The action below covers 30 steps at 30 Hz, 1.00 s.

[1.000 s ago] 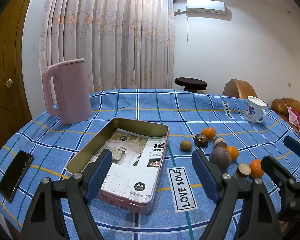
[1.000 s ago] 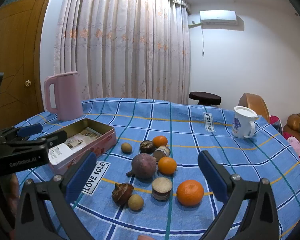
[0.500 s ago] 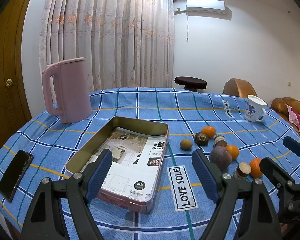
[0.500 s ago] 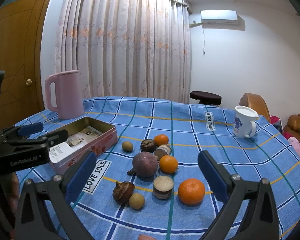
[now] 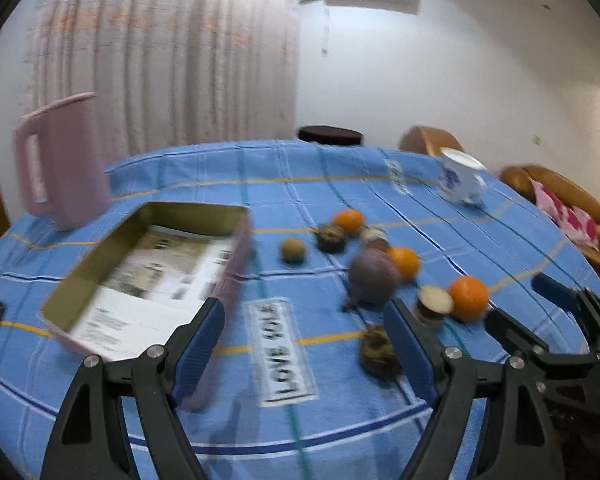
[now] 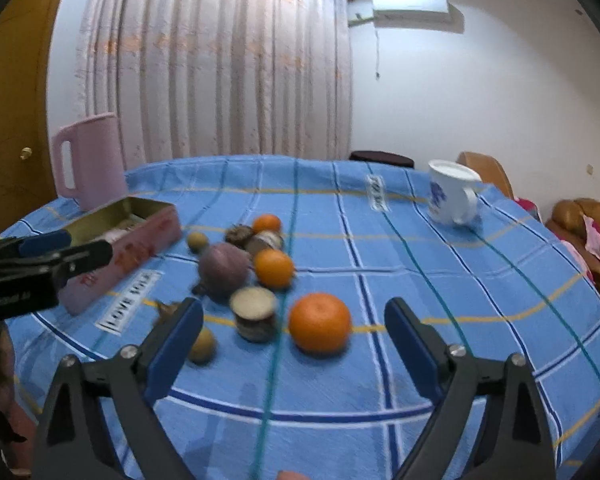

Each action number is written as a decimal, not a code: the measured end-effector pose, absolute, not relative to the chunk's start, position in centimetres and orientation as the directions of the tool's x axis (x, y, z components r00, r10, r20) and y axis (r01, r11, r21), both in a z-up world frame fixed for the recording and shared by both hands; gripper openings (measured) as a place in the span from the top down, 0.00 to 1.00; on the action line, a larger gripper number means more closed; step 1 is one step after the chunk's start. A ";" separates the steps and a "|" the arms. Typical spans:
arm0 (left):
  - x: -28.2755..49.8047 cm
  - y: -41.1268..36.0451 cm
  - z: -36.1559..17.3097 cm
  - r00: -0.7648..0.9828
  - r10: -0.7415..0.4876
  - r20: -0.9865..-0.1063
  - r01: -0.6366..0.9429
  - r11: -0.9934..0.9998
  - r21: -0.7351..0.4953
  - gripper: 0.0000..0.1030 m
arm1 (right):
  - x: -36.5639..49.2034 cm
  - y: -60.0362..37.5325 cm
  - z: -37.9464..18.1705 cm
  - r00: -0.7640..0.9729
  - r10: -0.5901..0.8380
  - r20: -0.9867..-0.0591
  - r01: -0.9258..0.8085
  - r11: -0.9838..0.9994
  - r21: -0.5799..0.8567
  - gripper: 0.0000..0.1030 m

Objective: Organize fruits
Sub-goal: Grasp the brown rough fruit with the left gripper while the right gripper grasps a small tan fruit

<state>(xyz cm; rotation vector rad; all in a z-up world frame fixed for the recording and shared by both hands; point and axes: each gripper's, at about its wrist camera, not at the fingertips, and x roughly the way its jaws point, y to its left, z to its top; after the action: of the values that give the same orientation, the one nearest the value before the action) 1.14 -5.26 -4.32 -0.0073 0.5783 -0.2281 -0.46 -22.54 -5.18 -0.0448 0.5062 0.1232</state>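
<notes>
Several fruits lie on the blue checked tablecloth: a big orange [image 6: 319, 322], a smaller orange [image 6: 274, 268], a purple round fruit [image 6: 224, 267], a cut brown fruit [image 6: 255, 312] and small brownish ones. The open pink tin [image 5: 148, 268] lined with printed paper sits to their left. My left gripper [image 5: 306, 340] is open and empty, above the cloth between the tin and the fruits. My right gripper [image 6: 294, 344] is open and empty, just before the big orange. Both views are motion-blurred.
A pink jug [image 5: 62, 160] stands at the back left behind the tin. A white mug with blue print [image 6: 450, 196] stands at the back right. Sofas [image 6: 584, 232] and a dark stool [image 6: 382, 158] lie beyond the table edge.
Both grippers have swung right and moved forward toward the fruits, which now look closer and larger. Both grippers stay open. The fruits and tin have not moved.
</notes>
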 end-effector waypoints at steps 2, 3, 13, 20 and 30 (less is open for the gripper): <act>1.4 -6.5 -5.0 0.790 -0.240 -0.565 0.248 0.967 -0.065 0.20 | -0.6 -23.2 -5.6 0.863 0.104 -0.494 -0.121 0.993 -0.004 0.10; 1.6 -6.9 -5.3 0.777 -0.252 -0.577 0.260 0.963 -0.071 0.20 | -0.7 -23.3 -5.5 0.863 0.103 -0.495 -0.120 0.993 -0.003 0.10; 2.6 -8.1 -6.9 0.725 -0.286 -0.627 0.294 0.951 -0.094 0.20 | -0.6 -23.3 -5.7 0.862 0.123 -0.492 -0.133 0.991 0.015 0.10; 3.8 -7.3 -7.8 0.673 -0.300 -0.677 0.274 0.950 -0.148 0.55 | -0.6 -22.7 -5.9 0.858 0.131 -0.496 -0.148 0.989 0.004 0.10; 5.2 -6.3 -8.2 0.646 -0.268 -0.715 0.256 0.958 -0.128 0.58 | -0.4 -21.4 -6.4 0.843 0.156 -0.514 -0.184 0.983 -0.004 0.15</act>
<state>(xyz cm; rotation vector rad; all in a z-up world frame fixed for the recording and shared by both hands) 5.18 -6.35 -8.24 -0.0160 0.8161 -0.2985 -0.40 -21.42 -6.35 -0.0540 0.5384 0.1792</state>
